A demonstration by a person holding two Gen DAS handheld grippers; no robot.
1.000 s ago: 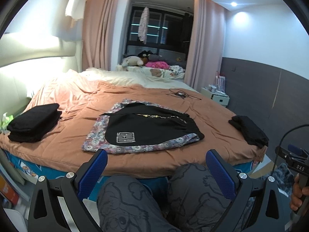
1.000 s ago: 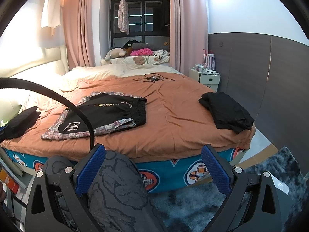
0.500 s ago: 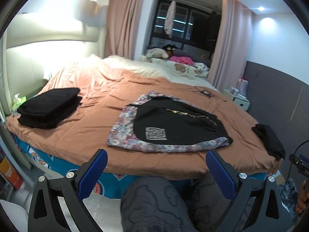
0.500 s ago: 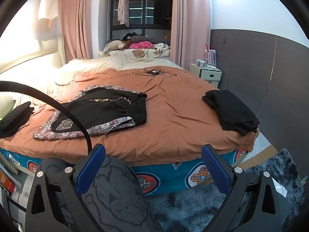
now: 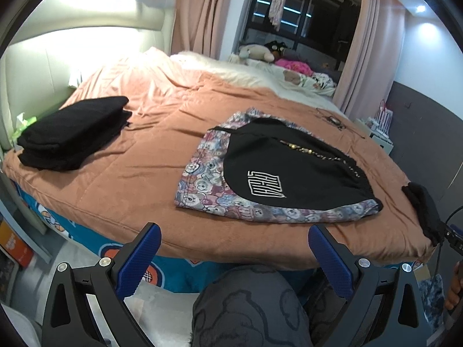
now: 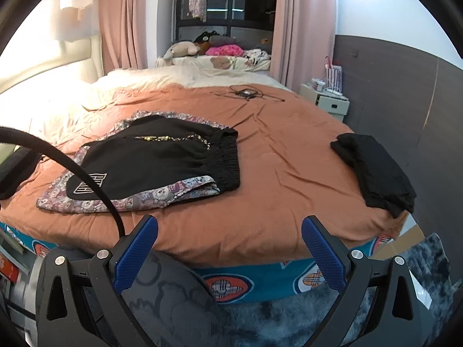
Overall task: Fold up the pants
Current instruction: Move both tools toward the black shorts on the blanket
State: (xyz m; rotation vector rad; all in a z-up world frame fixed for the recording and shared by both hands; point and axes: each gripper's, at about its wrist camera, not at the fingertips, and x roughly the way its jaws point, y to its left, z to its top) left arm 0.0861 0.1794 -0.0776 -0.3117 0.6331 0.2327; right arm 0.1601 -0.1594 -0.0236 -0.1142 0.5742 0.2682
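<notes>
black shorts (image 5: 292, 170) lie flat on patterned pants (image 5: 202, 173)

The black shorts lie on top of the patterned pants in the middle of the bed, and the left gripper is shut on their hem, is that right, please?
Not quite: the left gripper is open and holds nothing, short of the bed, as the left wrist view shows. The black shorts do lie on the patterned pants mid-bed.

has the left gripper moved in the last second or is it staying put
Yes. In its own view the folded black stack and black shorts have slid right and loom larger, so the left gripper has swung leftward and come closer to the bed, jaws open.
</notes>
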